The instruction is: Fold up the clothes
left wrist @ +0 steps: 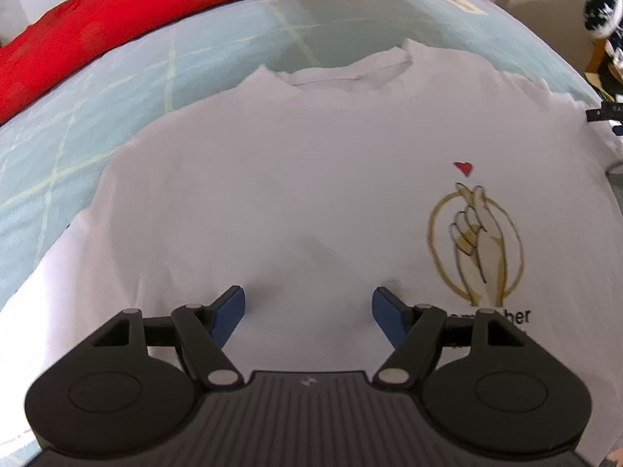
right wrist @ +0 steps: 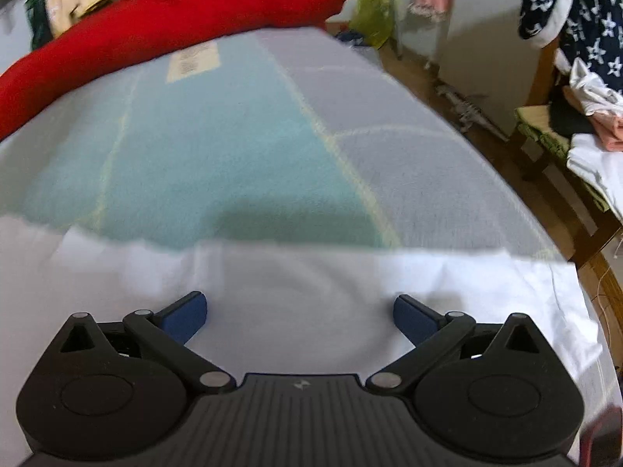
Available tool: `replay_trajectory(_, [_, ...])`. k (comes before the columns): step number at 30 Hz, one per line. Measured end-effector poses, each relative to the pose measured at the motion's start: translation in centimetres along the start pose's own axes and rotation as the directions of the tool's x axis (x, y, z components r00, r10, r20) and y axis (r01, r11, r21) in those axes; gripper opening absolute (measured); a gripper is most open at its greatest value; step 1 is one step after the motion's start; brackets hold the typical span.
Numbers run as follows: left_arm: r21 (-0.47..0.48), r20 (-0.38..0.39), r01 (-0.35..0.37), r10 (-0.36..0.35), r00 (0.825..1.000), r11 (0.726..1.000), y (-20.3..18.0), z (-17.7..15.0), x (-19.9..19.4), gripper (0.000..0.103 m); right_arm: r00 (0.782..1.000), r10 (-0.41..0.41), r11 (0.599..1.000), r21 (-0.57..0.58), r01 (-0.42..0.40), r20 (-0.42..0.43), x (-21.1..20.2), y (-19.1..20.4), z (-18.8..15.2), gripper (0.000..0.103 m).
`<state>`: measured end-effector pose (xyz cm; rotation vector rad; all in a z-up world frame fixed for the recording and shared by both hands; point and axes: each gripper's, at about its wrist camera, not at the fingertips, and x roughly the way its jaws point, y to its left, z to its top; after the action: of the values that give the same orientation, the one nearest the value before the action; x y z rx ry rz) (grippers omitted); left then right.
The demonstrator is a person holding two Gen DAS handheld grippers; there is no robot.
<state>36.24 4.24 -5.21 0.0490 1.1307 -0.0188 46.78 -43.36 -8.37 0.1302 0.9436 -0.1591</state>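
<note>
Both tools look alike. The left gripper [left wrist: 307, 307] and the right gripper [right wrist: 300, 313] each have a ribbed black housing with a small pale logo, two round black discs, black linkage arms on silver pivot pins, and dark blue fingers [left wrist: 229, 309].

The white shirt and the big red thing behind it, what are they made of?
The white shirt looks like thin matte cotton knit: soft wrinkles, a limp wavy collar, a printed picture. The big red thing seems a thick, plush blanket or quilt: puffy rounded folds, no shine. Both are guesses from looks.
</note>
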Motion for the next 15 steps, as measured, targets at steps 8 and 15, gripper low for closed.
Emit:
replay_trajectory(8, [-0.027, 0.008, -0.020, 0.021, 1.000, 0.999, 0.7, -0.4, -0.5, 0.073, 0.998, 0.056, 0.998, -0.001, -0.056, -0.032, -3.4, 2.6, 1.9, 0.103])
replay_trajectory(15, [-0.050, 0.013, -0.012, 0.013, 1.000, 0.999, 0.9, -1.0, 0.1, 0.073, 0.982, 0.143, 0.984, -0.089, -0.155, -0.127, -2.8, 10.2, -0.8, 0.103])
